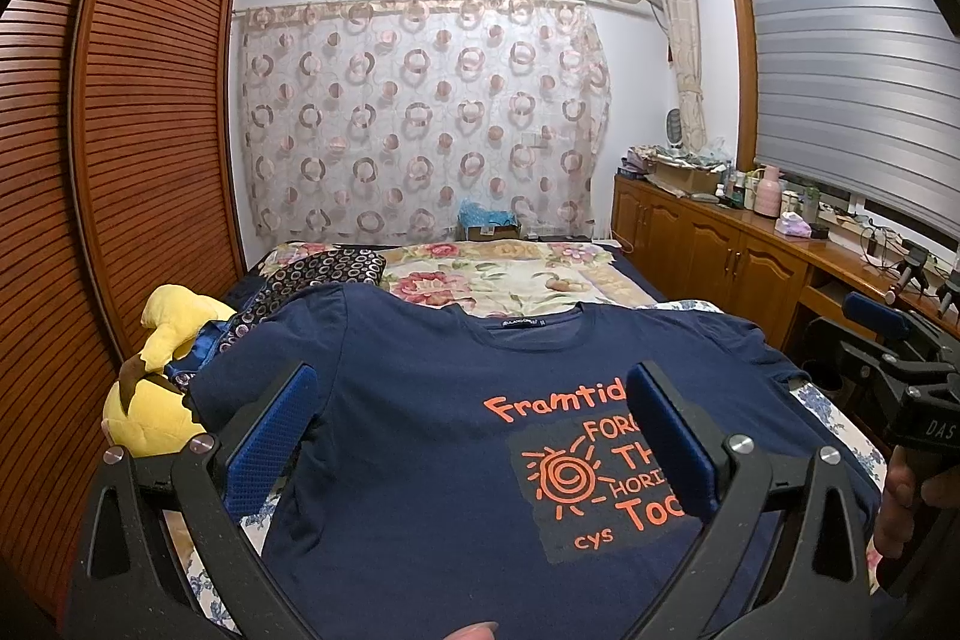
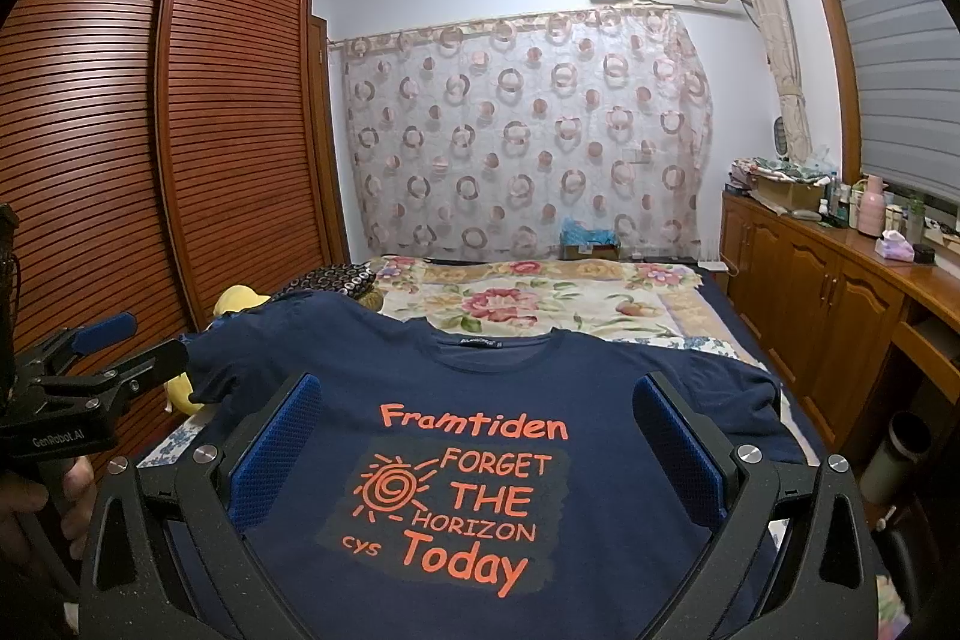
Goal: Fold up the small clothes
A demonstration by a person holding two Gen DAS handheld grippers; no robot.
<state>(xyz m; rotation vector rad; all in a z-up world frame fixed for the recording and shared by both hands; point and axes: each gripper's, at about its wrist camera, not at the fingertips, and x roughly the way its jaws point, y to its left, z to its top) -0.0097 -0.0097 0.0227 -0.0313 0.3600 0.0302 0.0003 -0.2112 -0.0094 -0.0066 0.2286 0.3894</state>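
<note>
- Left gripper (image 1: 474,430): jaws spread wide, nothing between the blue pads; it hovers above the left half of the shirt, front edge.
- Right gripper (image 2: 477,436): jaws likewise wide apart and empty, over the printed chest. In the left view it shows at the right edge, a hand (image 1: 906,502) around its handle.
- Shirt (image 2: 600,388): navy tee, orange print, face up on the bed (image 2: 540,304), collar (image 2: 489,340) toward the far end, both sleeves spread. It looks flat and unfolded; no fold started, by my reading.
- Left sleeve (image 1: 240,376): touches or overlaps the plush (image 1: 162,424) and a patterned pillow (image 1: 312,274) at the bed's left side.
- Right sleeve (image 2: 738,388): lies near the bed's right edge, beside the cabinet (image 2: 810,298).

Risks, as judged:
- Pinch too deep: a pad may catch the floral sheet along with the shirt, so the bedding lifts too.
- Pinch too shallow: only the top layer comes up and the back layer trails, giving a skewed fold.
- Left sleeve dragged over the plush: the toy may snag it or bunch the cloth.
- Uneven lift between grippers: the crease runs crooked across the print.
- Right sleeve pulled outward: it may slip off the bed edge.
</note>
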